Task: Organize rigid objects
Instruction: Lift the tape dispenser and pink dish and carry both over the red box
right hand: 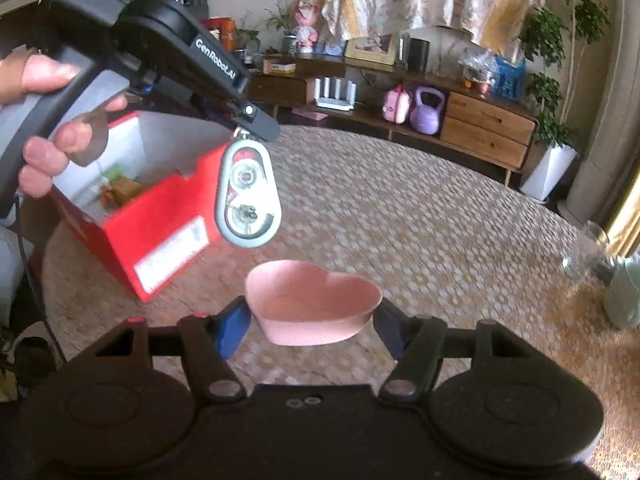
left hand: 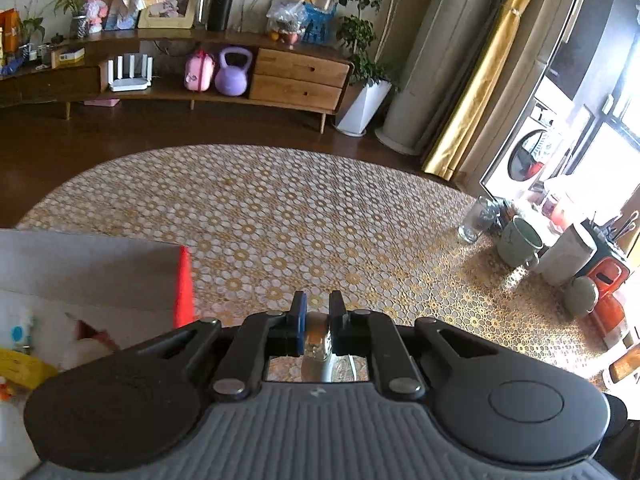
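The left gripper (right hand: 256,130) is clenched on the top end of a grey oval gadget (right hand: 248,196) with two round windows in its clear face, which hangs straight down from the fingertips, clear of the table. In the left wrist view only a sliver of that gadget (left hand: 318,340) shows, squeezed between the blue pads. A person's hand (right hand: 60,120) wraps the handle of this gripper. The gadget dangles in front of the near corner of a red box (right hand: 160,224), whose open white inside holds a few small items too blurred to name. The right gripper (right hand: 314,318) grasps a pink heart-shaped dish (right hand: 312,304) by its two sides, one pad against each lobe, holding it above the patterned tablecloth (right hand: 440,220); the dish sits level, its hollow facing up, just ahead of and between the fingers. The hanging gadget is above and slightly left of the dish, not touching it.
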`<state>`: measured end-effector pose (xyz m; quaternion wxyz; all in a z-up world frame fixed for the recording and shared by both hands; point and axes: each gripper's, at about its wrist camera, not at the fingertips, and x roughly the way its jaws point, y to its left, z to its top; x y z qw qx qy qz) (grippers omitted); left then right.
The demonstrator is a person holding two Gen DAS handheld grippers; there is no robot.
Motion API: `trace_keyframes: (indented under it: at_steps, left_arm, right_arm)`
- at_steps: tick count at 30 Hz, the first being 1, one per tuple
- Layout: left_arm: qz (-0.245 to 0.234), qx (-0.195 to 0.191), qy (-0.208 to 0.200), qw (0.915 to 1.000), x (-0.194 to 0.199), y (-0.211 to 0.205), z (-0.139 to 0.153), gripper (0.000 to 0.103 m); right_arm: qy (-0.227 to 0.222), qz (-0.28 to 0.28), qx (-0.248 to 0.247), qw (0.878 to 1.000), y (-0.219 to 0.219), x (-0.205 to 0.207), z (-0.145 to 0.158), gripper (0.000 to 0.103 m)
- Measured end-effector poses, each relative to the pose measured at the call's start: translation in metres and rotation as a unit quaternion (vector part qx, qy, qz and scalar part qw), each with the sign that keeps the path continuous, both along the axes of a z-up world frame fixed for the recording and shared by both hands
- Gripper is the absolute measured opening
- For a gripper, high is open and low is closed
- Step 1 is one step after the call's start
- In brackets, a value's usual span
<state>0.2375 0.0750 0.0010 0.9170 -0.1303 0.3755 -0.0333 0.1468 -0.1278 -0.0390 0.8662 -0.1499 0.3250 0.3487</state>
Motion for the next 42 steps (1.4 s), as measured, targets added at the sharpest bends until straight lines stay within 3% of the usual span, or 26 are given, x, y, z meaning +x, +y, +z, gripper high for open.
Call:
trace_keyframes:
  at_steps: [11, 25, 33, 42]
  left_arm:
    - [0.028, 0.004, -0.023, 0.9993, -0.034, 0.064, 0.032, 0.011]
    - [0.076, 0.014, -0.037, 0.9964, -0.066, 0.151, 0.045, 0.011]
    - [0.099, 0.012, -0.023, 0.9947, -0.069, 0.193, 0.029, 0.011]
    - [0.105, -0.017, 0.023, 0.9941, -0.049, 0.224, -0.021, 0.011]
  right_arm:
    - [-0.016, 0.053, 0.000, 0.998, 0.071, -0.026, 0.039, 0.066]
    - [-0.015, 0.096, -0.006, 0.995, 0.162, -0.035, 0.041, 0.066]
    - [0.015, 0.097, -0.023, 0.995, 0.209, -0.029, 0.024, 0.066]
    - [0.066, 0.061, -0.040, 0.995, 0.236, -0.010, -0.007, 0.067]
